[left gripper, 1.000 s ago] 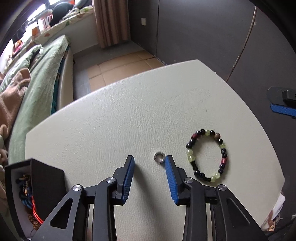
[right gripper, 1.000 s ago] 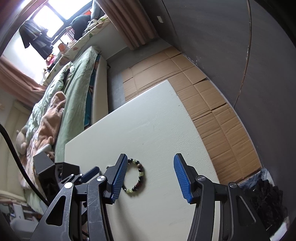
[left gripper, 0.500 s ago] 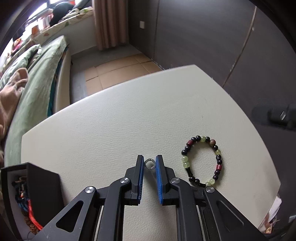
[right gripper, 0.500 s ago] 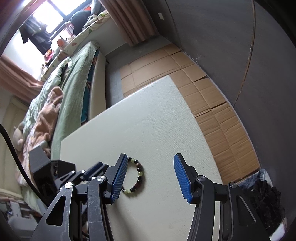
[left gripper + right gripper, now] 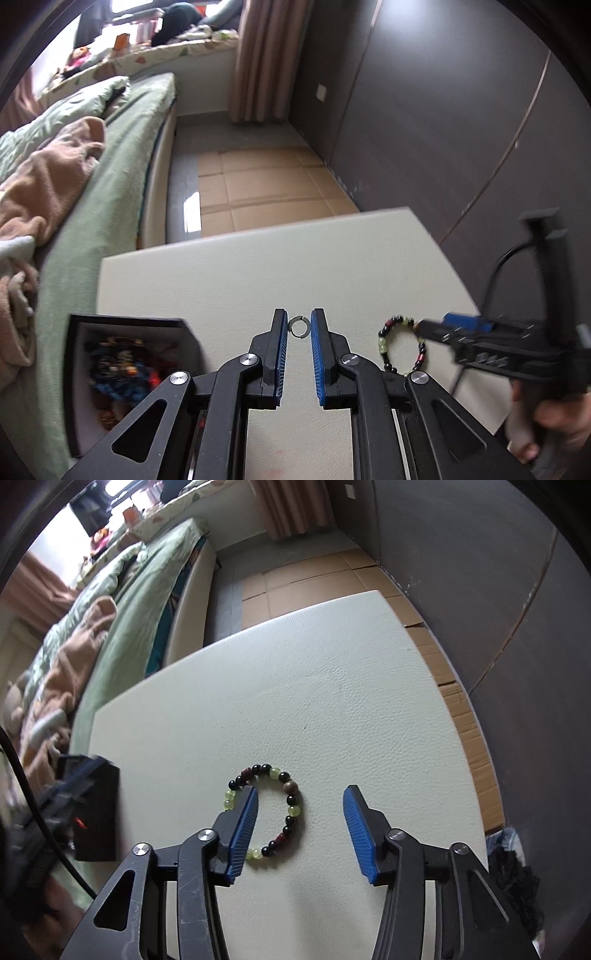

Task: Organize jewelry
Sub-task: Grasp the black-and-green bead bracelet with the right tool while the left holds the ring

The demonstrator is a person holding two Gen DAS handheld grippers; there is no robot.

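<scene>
My left gripper is clamped on a small silver ring, pinched between the blue pads at the fingertips, above the pale table. A black box of jewelry sits open at the near left corner of the table. To the right lies a beaded bracelet, flat on the table. My right gripper hovers over it with its fingers wide apart, the left finger covering part of the bracelet's left side.
</scene>
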